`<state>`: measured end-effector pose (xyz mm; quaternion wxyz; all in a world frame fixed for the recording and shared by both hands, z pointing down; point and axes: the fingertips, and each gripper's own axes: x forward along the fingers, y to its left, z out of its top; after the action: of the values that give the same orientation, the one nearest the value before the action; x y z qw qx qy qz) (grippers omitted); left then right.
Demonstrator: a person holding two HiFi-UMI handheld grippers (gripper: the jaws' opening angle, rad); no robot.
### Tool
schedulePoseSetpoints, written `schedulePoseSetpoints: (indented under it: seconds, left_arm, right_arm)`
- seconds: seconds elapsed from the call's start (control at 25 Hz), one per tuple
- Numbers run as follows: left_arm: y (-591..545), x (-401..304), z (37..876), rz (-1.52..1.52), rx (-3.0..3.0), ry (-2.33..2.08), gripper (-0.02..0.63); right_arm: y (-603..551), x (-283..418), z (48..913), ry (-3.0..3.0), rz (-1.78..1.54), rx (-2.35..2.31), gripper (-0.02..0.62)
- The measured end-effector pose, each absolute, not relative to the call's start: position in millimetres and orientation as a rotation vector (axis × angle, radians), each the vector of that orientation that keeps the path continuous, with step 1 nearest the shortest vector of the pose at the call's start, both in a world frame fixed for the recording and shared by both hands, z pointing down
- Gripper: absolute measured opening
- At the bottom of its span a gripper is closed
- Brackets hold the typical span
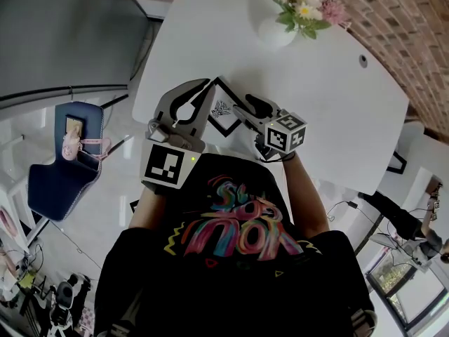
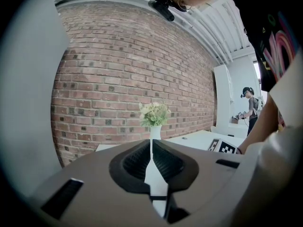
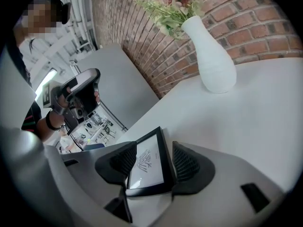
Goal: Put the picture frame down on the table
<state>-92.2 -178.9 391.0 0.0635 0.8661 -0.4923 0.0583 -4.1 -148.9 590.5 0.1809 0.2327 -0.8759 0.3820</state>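
A black picture frame (image 1: 223,109) with a white print lies flat on the white table (image 1: 330,97), close to its near edge. My right gripper (image 1: 245,108) sits low over it. In the right gripper view the frame (image 3: 147,164) lies between the two dark pads (image 3: 185,163) of the right gripper (image 3: 154,161); the jaws stand wide, open around it. My left gripper (image 1: 203,85) hovers just left of the frame, its fingers together with nothing in them. In the left gripper view, only a thin slit shows at the left gripper (image 2: 152,150).
A white vase of flowers (image 1: 278,29) stands at the table's far side, also in the right gripper view as the vase (image 3: 211,56). A blue chair (image 1: 59,177) is on the floor at the left. A brick wall (image 2: 132,65) is behind the table. Another person (image 2: 249,109) stands far right.
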Motion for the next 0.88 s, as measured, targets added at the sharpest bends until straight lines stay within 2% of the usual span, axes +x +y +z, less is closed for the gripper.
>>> schedulePoseSetpoints:
  seconds: [0.4, 0.88]
  left_arm:
    - [-182, -83, 374, 0.141, 2.653, -1.482, 0.032]
    - [-184, -71, 337, 0.05, 2.696, -1.462, 0.032]
  right_arm:
    - [-163, -5, 527, -2.625, 1.01, 0.703, 0.232]
    - [-176, -6, 380, -2.899, 0.638, 0.781, 0.147]
